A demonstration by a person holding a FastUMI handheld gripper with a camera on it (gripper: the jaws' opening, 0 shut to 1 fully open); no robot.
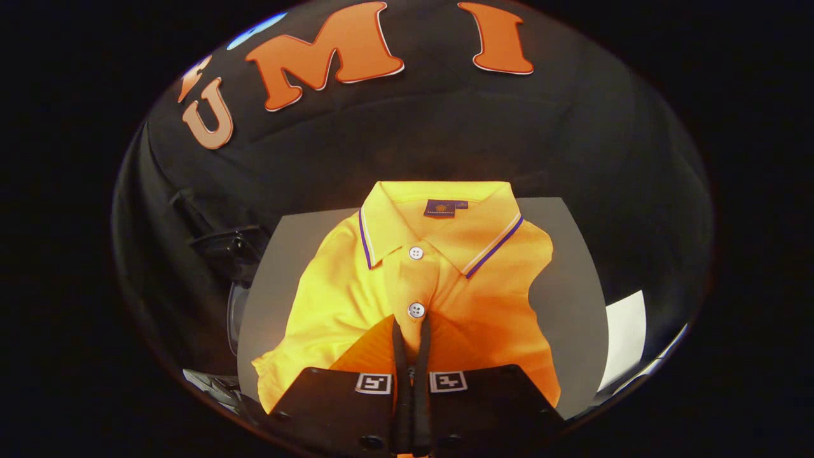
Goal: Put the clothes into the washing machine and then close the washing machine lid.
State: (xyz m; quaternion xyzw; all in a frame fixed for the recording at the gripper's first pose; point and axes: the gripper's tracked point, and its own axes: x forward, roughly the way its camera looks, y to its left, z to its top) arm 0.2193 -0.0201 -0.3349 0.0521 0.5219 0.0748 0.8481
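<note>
Folded yellow knit polo shirt, striped collar, white round buttons, lies flat on grey matte surface. Gripper jaws together, black tips pinching the shirt's placket just below a button.

We see the shirt lying on the table, collar farthest from us; our gripper rests closed on the shirt's placket.
</note>
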